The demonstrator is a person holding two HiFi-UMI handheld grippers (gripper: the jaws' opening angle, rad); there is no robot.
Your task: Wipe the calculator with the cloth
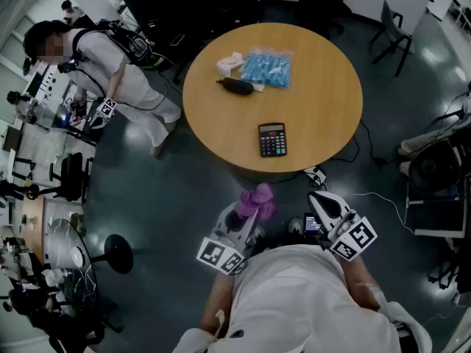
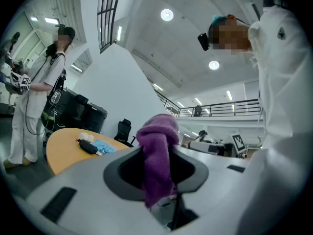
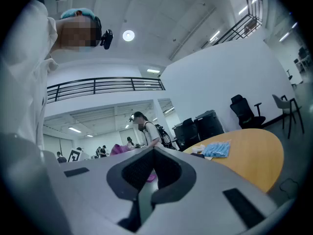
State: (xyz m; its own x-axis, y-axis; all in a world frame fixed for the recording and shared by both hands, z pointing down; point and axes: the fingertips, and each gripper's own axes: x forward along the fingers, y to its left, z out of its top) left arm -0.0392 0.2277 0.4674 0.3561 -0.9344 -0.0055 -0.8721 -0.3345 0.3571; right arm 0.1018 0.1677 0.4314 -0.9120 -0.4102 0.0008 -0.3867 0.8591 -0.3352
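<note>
The black calculator (image 1: 272,139) lies flat near the front edge of the round wooden table (image 1: 324,101). My left gripper (image 1: 249,213) is held below the table's edge, over the floor. It is shut on a bunched purple cloth (image 1: 257,201). In the left gripper view the cloth (image 2: 157,151) hangs out between the jaws of the left gripper (image 2: 159,173) and hides their tips. My right gripper (image 1: 319,198) is beside it, also short of the table. In its own view the right gripper (image 3: 152,169) is shut with nothing in it.
At the table's far side lie a blue packet (image 1: 268,68), a white crumpled item (image 1: 229,62) and a black oblong object (image 1: 237,86). A person in white (image 1: 118,72) stands left of the table. Chairs (image 1: 394,31) and a black stool base (image 1: 118,254) stand on the dark floor.
</note>
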